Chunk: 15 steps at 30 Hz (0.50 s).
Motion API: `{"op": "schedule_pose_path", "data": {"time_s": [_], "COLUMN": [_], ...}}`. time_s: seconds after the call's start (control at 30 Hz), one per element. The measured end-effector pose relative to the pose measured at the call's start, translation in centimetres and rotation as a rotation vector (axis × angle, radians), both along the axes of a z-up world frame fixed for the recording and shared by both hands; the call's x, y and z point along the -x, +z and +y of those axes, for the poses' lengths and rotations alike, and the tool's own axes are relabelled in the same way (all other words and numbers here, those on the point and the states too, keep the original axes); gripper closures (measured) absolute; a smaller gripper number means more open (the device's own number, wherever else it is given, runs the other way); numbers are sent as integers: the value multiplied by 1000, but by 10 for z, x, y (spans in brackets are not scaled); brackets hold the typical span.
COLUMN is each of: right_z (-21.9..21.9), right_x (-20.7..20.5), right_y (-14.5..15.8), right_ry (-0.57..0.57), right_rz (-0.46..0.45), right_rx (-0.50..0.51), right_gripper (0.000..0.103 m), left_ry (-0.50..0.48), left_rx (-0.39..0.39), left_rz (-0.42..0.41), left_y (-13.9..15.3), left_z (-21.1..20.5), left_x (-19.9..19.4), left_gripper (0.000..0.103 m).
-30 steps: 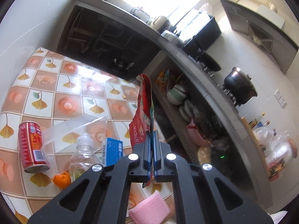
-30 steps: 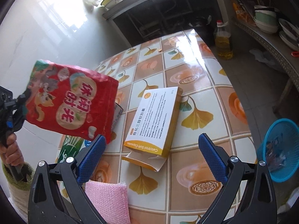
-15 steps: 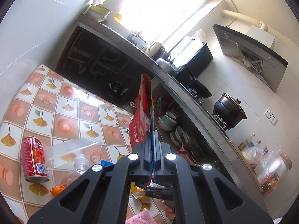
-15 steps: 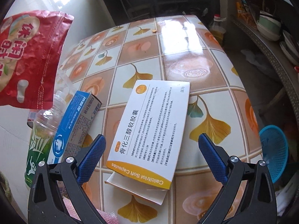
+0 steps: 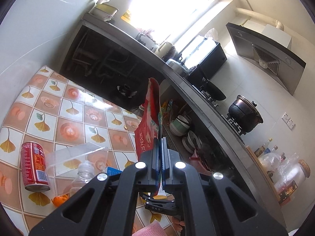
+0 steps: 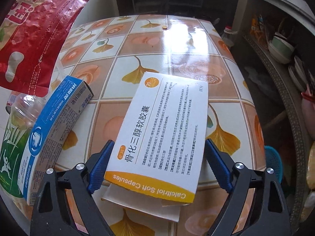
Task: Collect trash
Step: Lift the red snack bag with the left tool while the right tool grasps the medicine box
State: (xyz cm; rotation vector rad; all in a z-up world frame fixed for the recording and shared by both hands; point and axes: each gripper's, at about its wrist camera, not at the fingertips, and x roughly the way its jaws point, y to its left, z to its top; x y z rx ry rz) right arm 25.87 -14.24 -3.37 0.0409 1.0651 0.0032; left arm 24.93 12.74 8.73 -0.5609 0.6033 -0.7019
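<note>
My left gripper (image 5: pixel 161 143) is shut on the lower edge of a red snack bag (image 5: pixel 150 118), held up above the table; the bag (image 6: pixel 39 29) also hangs at the upper left in the right wrist view. A white and yellow capsule box (image 6: pixel 163 129) lies flat on the tiled table (image 6: pixel 177 49). My right gripper (image 6: pixel 157 157) points down over the box's near end. Its jaws are closing, one blue pad at each long side of the box. The left pad (image 6: pixel 100 165) is at the box's edge, while the right one shows a slight gap.
Left of the capsule box lie a blue toothpaste box (image 6: pixel 57 129) and a clear bottle with a green label (image 6: pixel 13 137). A red can (image 5: pixel 34 166), orange peel (image 5: pixel 59 199) and a clear plastic piece (image 5: pixel 74 157) are further left. A blue basket (image 6: pixel 272 163) stands on the floor, right.
My right gripper has come down and forward over the capsule box, and its jaws have narrowed around it. The left gripper has tilted up a little, still holding the red bag.
</note>
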Motion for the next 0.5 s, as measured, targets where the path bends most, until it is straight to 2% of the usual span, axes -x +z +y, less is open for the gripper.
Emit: {"op": "schedule_pose_path", "data": {"time_s": [0.07, 0.5], "right_z": [-4, -42], "right_x": [3, 34], "right_y": [3, 21], "right_ry": [-7, -63], "right_rz": [-5, -69], "right_rx": [-7, -128], "right_gripper": [31, 33], "left_ry": [3, -19], "left_rx": [-5, -43], "left_rz": [-6, -27], "left_y": [2, 16], "left_z": [-2, -29], "left_x": [2, 12], "left_gripper": [102, 102]}}
